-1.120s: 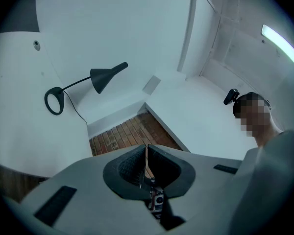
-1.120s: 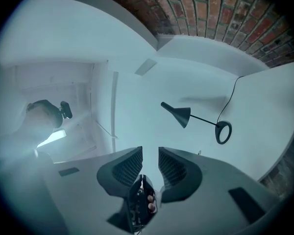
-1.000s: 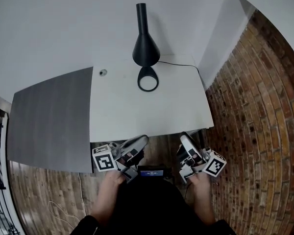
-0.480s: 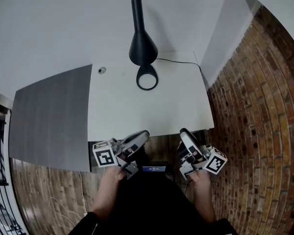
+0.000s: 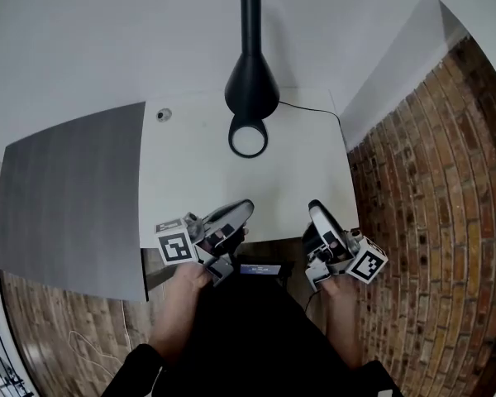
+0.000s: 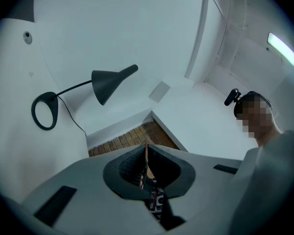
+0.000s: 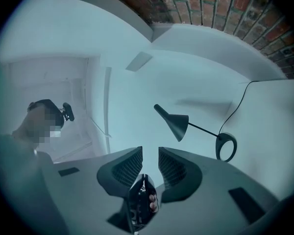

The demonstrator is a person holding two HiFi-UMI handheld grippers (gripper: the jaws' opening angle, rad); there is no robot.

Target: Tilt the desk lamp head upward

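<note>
A black desk lamp stands at the back of the white desk point(image 5: 190, 197). Its cone head point(image 5: 251, 85) hangs over its ring base point(image 5: 248, 137), with the neck pointing toward the wall. My left gripper point(image 5: 241, 211) hovers at the desk's front edge, well short of the lamp, and its jaws are shut with nothing between them. My right gripper point(image 5: 314, 210) hovers at the same edge further right, its jaws open and empty. The left gripper view shows the lamp head point(image 6: 110, 82) and the ring base point(image 6: 44, 110) far beyond the left gripper point(image 6: 146, 148). The right gripper view shows the lamp head point(image 7: 174, 122) beyond the right gripper point(image 7: 150, 153).
A grey panel point(image 5: 66, 197) adjoins the desk on the left. Brick floor point(image 5: 430, 188) lies to the right and under the front edge. The lamp's black cable point(image 5: 310, 110) runs off the back right corner. A small round fitting point(image 5: 164, 115) sits at the desk's back left.
Both grippers have moved forward from over the brick floor to the desk's front edge. The head camera has shifted a little. The lamp has not moved.
</note>
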